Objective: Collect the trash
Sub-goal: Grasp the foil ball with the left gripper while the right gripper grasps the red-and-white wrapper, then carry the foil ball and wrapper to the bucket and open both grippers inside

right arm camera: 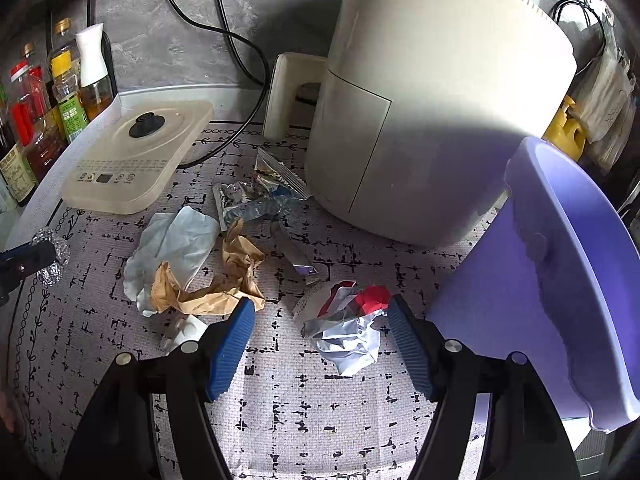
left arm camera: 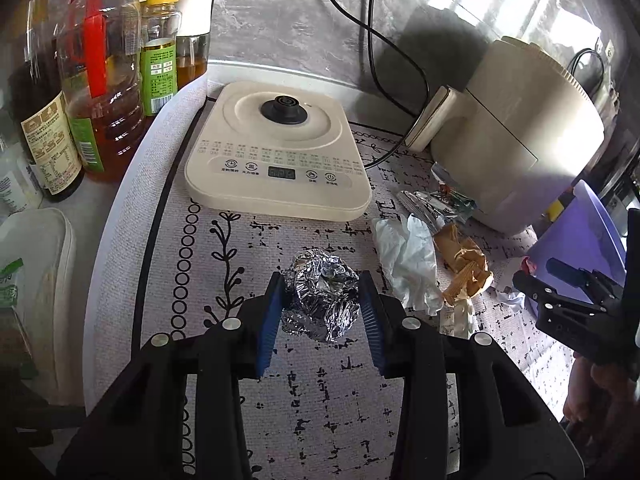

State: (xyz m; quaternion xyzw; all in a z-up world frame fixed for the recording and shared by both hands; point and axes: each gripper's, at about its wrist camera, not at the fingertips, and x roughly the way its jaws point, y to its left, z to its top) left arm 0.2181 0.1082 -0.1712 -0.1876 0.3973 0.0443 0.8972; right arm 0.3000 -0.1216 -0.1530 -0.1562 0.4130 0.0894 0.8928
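Your left wrist camera looks steeply down along its fingers, close over the patterned mat, facing the heating base and wall. Your right wrist camera looks down likewise, close to the air fryer. Both views share the mat, base, fryer, brown paper and purple bin.

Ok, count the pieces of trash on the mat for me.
About 7: foil ball between the left gripper pads; white paper; brown paper; two silver wrappers by the air fryer; small wrapper; red-and-silver wrapper before the right gripper. More may be hidden.
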